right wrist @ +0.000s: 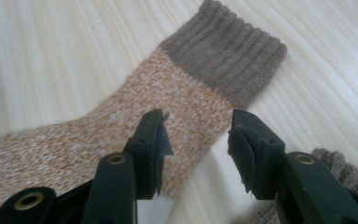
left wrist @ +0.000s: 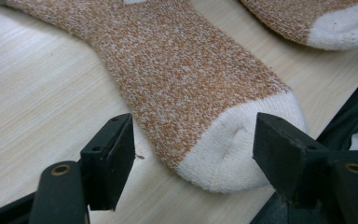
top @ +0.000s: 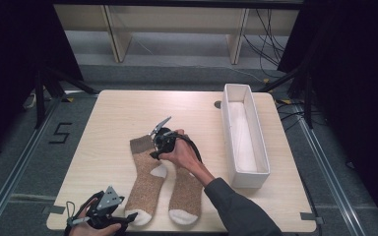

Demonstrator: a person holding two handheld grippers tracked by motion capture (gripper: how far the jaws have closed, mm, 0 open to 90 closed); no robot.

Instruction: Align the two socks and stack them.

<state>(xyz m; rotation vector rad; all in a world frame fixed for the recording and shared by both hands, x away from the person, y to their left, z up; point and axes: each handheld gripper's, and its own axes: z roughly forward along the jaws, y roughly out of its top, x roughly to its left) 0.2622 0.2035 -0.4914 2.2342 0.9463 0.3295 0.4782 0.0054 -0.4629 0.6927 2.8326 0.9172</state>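
Two tan knit socks with white toes and heels lie side by side on the wooden table (top: 113,123). The left sock (top: 145,184) has a brown ribbed cuff (right wrist: 228,65); the right sock (top: 184,191) lies partly under the person's right hand. My left gripper (top: 129,217) rests at the table's near edge, open, its jaws standing either side of the left sock's white toe (left wrist: 223,158) without pinching it. My right gripper (top: 153,152) hovers over that sock's leg just below the cuff, jaws open with nothing between them (right wrist: 198,149).
A long white tray (top: 248,179) stands along the table's right side, lengthwise front to back. The second sock's toe (left wrist: 340,28) lies close beside the first. Bare tabletop stretches to the left and behind the socks. Cables and frame legs lie beyond the table.
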